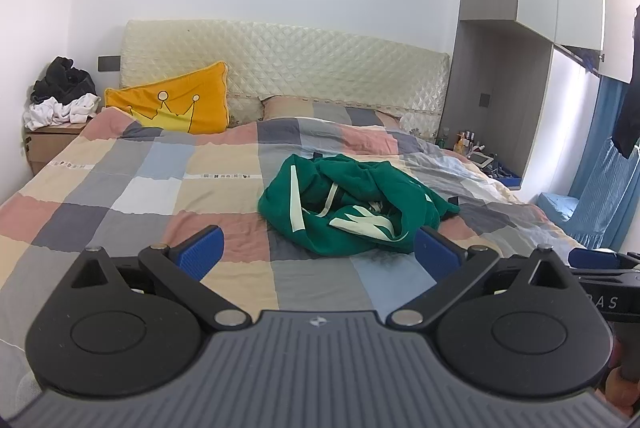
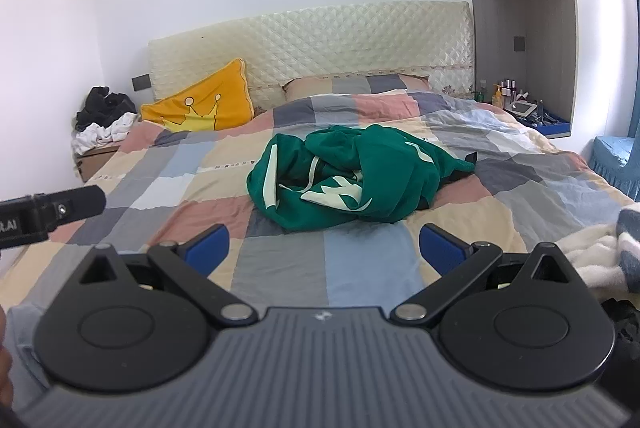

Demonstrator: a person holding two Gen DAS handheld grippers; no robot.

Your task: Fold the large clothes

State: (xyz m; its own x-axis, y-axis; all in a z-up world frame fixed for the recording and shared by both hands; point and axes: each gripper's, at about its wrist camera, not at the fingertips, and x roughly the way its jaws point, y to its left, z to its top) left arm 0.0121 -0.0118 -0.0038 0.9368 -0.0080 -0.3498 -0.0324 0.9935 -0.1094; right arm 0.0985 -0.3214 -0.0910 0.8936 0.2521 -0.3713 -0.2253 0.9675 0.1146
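A crumpled green garment (image 1: pixel 352 208) with pale stripes and a pale printed mark lies bunched near the middle of a bed, on a patchwork quilt (image 1: pixel 168 188) of grey, blue, pink and cream squares; its folds hide its cut, so sleeves and hem cannot be told apart, and a dark scrap of cloth pokes from its right edge. The left gripper (image 1: pixel 318 248) and the right gripper (image 2: pixel 324 244) hover over the near end of the bed, each with its 2 blue-padded jaws spread wide and nothing between them, both short of the garment. In the left wrist view the right edge shows only part of the other tool, with cut-off lettering; the right wrist view likewise shows a black tip of the left tool at its left edge. Behind the quilt stand a quilted cream headboard (image 1: pixel 280 68), a yellow cushion (image 1: pixel 176 104) with a crown drawing and a half-hidden pillow. A bedside cabinet (image 1: pixel 44 144) at left carries a heap of black and white laundry. At right, a grey wardrobe niche (image 2: pixel 520 76) holds small bottles too tiny to identify, beside blue curtains (image 1: pixel 608 180); a white fluffy blanket (image 2: pixel 596 256) is cut off at the right wrist view's edge
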